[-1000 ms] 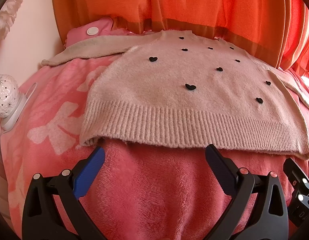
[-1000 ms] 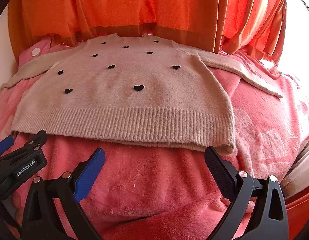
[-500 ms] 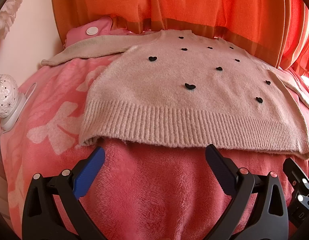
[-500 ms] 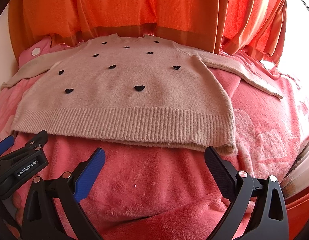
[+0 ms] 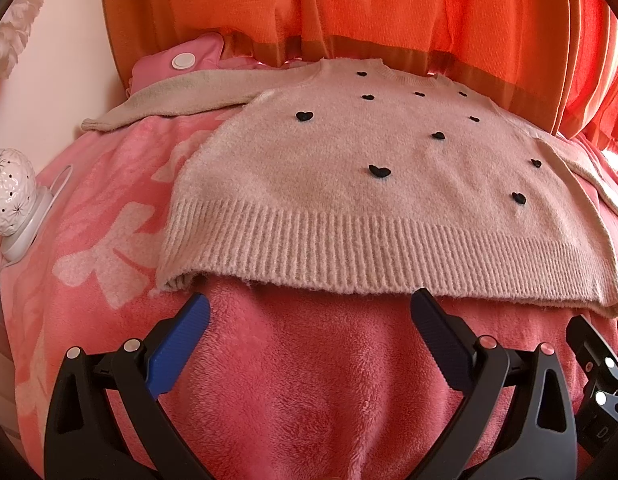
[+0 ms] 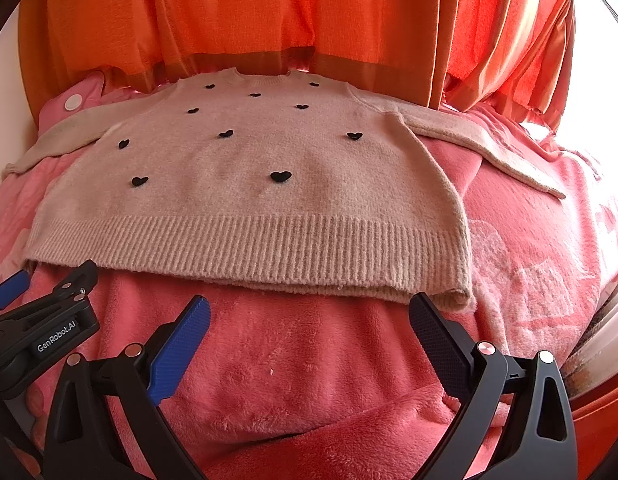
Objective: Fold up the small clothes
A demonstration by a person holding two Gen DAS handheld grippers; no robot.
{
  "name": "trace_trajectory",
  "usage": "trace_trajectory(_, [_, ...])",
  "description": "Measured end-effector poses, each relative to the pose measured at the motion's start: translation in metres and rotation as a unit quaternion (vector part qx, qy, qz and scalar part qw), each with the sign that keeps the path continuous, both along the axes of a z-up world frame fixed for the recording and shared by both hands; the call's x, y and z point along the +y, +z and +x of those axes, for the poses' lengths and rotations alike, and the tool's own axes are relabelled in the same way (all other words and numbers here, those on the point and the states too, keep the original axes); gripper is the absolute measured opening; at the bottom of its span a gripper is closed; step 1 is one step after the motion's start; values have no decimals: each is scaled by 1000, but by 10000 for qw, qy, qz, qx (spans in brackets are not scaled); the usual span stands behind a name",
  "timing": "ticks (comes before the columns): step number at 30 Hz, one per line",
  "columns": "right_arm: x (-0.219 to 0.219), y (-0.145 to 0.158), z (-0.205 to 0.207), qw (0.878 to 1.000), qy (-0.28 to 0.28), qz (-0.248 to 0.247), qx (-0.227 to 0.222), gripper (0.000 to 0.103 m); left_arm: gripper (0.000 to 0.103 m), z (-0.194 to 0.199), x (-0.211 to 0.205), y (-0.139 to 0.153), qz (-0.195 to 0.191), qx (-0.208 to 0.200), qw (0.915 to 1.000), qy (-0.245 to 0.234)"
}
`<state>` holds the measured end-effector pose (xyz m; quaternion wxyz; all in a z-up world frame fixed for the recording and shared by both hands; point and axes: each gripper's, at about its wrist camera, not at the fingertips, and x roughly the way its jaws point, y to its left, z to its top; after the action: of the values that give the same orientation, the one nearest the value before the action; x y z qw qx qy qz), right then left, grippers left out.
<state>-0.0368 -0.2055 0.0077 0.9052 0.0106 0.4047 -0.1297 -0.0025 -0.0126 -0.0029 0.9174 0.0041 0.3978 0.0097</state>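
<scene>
Sweater of fuzzy beige knit with small black hearts (image 5: 349,184) (image 6: 245,200) is lying flat and face up on a pink fleece blanket with pale bow shapes (image 5: 309,360) (image 6: 293,352), its ribbed hem nearest both cameras and its neckline against the orange curtains (image 5: 349,8) (image 6: 269,12) hanging behind. Both sleeves are spreading outward over the blanket. A pink cushion with a white round button (image 5: 181,60) is sitting near the tip of the sleeve on the left side, and a white perforated ceramic lamp (image 5: 9,192) is standing off the blanket's left edge. The left gripper (image 5: 309,304) is hovering just short of the hem's left half, gaping wide and holding nothing. The right gripper (image 6: 309,306) is hovering by the hem's right corner, likewise spread wide and gripping nothing.
</scene>
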Motion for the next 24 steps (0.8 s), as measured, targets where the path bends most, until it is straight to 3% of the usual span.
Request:
trace_trajectory(6, [-1,1,2,9999,43,133,41,98,98,0,0,-1,-41,6,10000,2])
trace_trajectory(11, [-53,16,14,9938,-106,1107,41,97,98,5,13,2,-456,218,9987,-66])
trace_trajectory(16, [-189,39,52,9871,-1266,935,-296,97,98,19,43,6,-1115,564,9922,52])
trace_trajectory(18, [-248,39,69,9793,-1760,936,-347,97,98,24,52,12,-1080,489,9929,110])
trace_trajectory(22, [-376,19,101,9441,-2916,1505,-313,95,98,43,56,32,-534,222,9983,45])
trace_trajectory(24, [-415,2,110,9243,-3317,1865,-285,91,98,52,57,40,-384,109,9992,29])
